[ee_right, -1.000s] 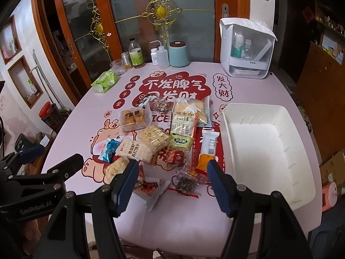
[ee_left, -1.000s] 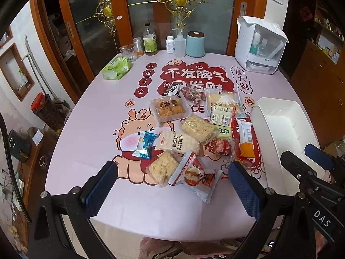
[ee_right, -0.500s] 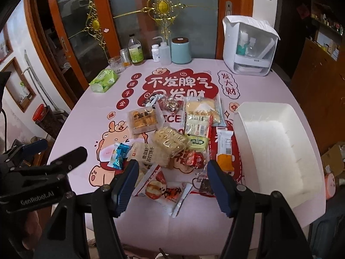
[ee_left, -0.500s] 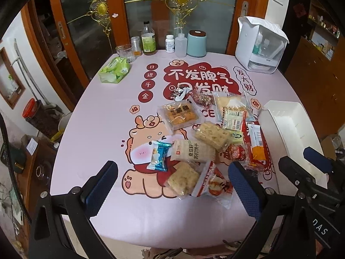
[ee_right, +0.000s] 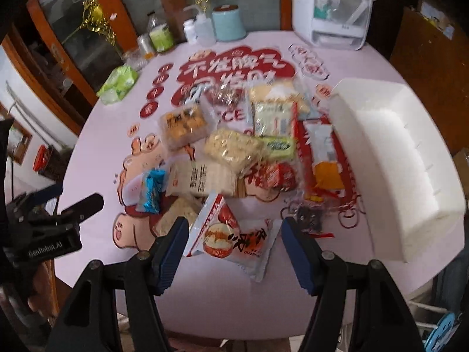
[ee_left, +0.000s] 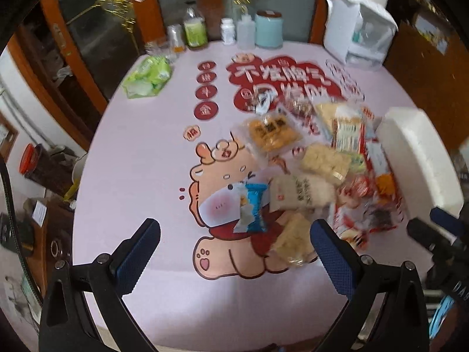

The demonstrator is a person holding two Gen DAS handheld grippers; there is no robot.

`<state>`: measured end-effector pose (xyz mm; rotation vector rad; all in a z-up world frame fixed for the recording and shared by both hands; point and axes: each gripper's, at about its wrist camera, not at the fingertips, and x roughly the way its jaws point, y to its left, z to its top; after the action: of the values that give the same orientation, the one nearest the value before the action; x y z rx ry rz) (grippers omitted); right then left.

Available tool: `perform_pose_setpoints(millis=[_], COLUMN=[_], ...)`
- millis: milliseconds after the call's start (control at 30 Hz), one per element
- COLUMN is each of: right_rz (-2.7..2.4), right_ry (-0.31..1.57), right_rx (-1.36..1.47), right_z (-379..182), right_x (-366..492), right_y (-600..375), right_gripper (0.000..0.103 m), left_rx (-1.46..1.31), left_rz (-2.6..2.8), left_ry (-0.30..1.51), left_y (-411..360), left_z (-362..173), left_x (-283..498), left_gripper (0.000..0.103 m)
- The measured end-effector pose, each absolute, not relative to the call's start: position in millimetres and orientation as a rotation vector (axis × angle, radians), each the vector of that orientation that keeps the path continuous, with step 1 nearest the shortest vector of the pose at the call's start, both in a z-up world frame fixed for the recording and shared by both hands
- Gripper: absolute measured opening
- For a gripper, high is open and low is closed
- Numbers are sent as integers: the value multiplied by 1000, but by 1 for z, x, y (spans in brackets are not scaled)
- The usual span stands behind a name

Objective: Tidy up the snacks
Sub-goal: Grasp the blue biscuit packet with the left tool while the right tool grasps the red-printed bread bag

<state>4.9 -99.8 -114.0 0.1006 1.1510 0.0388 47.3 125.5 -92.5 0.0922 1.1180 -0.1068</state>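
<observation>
A pile of snack packets lies mid-table on the pink cloth. It includes a blue packet (ee_left: 252,208) (ee_right: 152,190), a clear biscuit tray (ee_left: 272,135) (ee_right: 184,126) and a red-and-white pouch (ee_right: 234,234). My left gripper (ee_left: 234,249) hangs open above the cloth, with the blue packet just ahead of it and nothing between its fingers. My right gripper (ee_right: 236,246) is open above the red-and-white pouch, its pads clear of it. An empty white bin (ee_right: 395,161) (ee_left: 416,158) stands right of the pile. Each gripper shows at the edge of the other view.
Along the far edge stand a green wipes pack (ee_left: 148,76), bottles (ee_left: 195,29), a teal canister (ee_left: 268,29) and a white dispenser (ee_left: 360,29). The round table's near edge (ee_right: 234,328) runs just under the grippers. Bare cloth lies left of the pile.
Both grippers have come down and closer to the snack pile, which now looks larger. In the left wrist view the pile has slid to the right. Neither gripper's gap has changed.
</observation>
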Motion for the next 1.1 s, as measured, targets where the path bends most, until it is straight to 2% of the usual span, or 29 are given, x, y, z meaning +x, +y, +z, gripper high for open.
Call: perform_pose_setpoints(millis=[200,633,900,1100], right_rz=[152,441,618,706], right_ry=[1089,1080,1132,1193], right_rx=[-41,-289,-290,-313], right_z=[-154,-198,-207,-221], right_x=[0,9,19,18], right_y=[-96,-82,-76,-68], right_gripper=[66,66,66,66], left_rx=[94,65,58,75], left_rz=[-218,-204,-204,-198], left_ry=[1193,1323,1383,1413], left_y=[130,133,123,116], left_z=[-138,-215,-239,-250], left_x=[67,107,123,132], left_gripper=[102,101,96,88])
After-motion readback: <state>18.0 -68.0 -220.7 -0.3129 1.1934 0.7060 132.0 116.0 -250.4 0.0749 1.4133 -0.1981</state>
